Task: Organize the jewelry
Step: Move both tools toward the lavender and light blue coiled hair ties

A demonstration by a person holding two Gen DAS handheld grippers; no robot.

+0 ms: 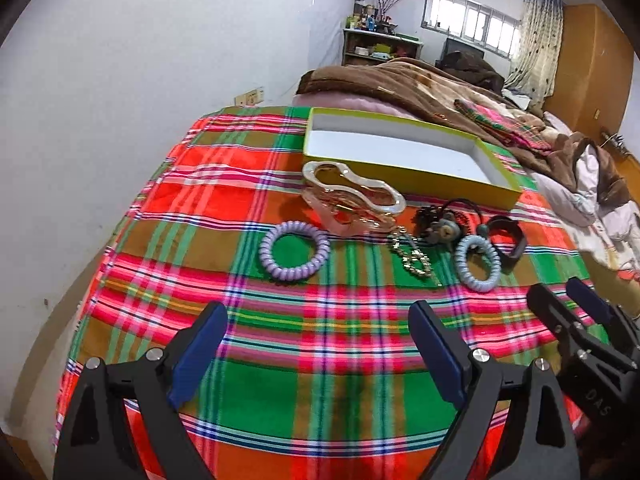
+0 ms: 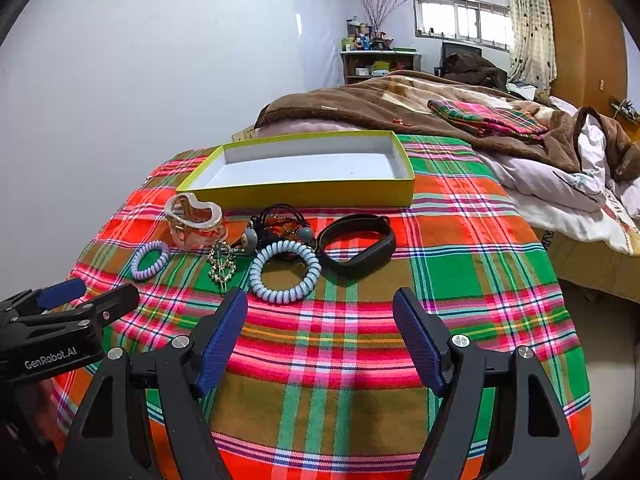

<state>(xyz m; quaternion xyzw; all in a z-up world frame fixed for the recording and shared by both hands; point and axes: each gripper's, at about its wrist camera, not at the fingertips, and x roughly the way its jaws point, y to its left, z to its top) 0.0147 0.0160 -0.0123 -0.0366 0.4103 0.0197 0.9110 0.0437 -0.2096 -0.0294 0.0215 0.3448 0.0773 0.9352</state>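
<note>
An empty yellow-green box with a white inside sits at the far side of the plaid cloth. In front of it lie a pink clear hair claw, a purple spiral hair tie, a rhinestone clip, a blue spiral hair tie, a dark bead-and-cord bundle and a black wristband. My left gripper and right gripper are open, empty, near the items.
The plaid cloth covers a small table that drops off at the left and front. A white wall is to the left. A bed with brown blankets lies behind and to the right.
</note>
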